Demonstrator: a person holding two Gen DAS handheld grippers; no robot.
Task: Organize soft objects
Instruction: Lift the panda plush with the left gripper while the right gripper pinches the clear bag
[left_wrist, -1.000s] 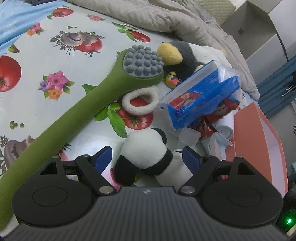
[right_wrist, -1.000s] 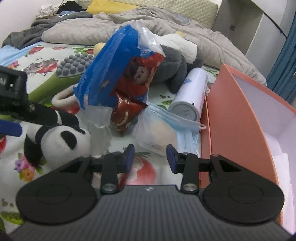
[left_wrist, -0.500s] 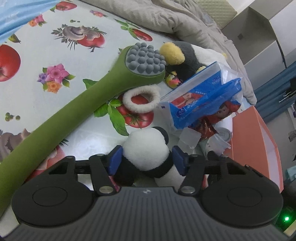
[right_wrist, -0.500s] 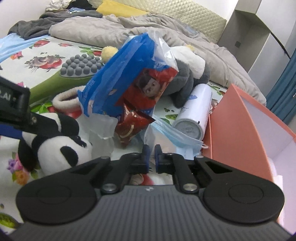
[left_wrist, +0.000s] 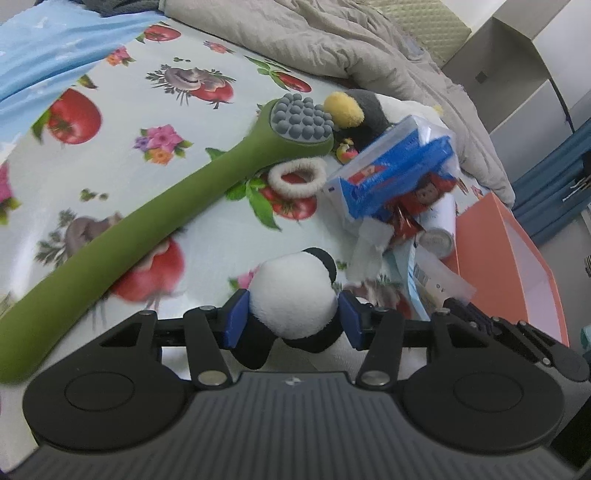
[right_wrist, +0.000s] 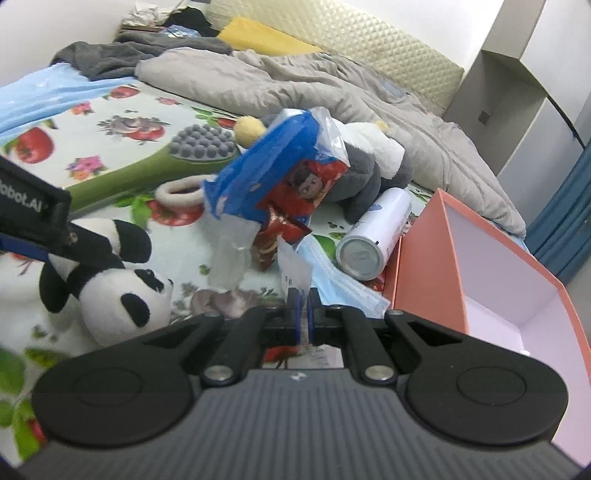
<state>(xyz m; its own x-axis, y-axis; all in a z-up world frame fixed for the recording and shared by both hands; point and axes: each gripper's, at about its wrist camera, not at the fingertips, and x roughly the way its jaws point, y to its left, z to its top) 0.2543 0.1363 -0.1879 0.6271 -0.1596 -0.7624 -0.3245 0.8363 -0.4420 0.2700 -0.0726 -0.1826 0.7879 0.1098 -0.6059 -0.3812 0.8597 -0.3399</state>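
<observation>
Can (right_wrist: 373, 236) between bag pile (right_wrist: 280, 177), box (right_wrist: 480, 266).

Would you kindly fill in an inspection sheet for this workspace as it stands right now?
Surface: fruit-print sheet on a bed.
Job's things: panda plush; grey penguin plush; packaged face mask; fluffy hair tie.
Clutter: green massage brush, blue snack bag, white can on its side, open orange box.
Grippers: left gripper clamps the panda; right gripper is shut on the mask's clear wrapper.
Cables: nothing seen.
Surroundings: rumpled beige duvet, quilted headboard, blue curtain.
</observation>
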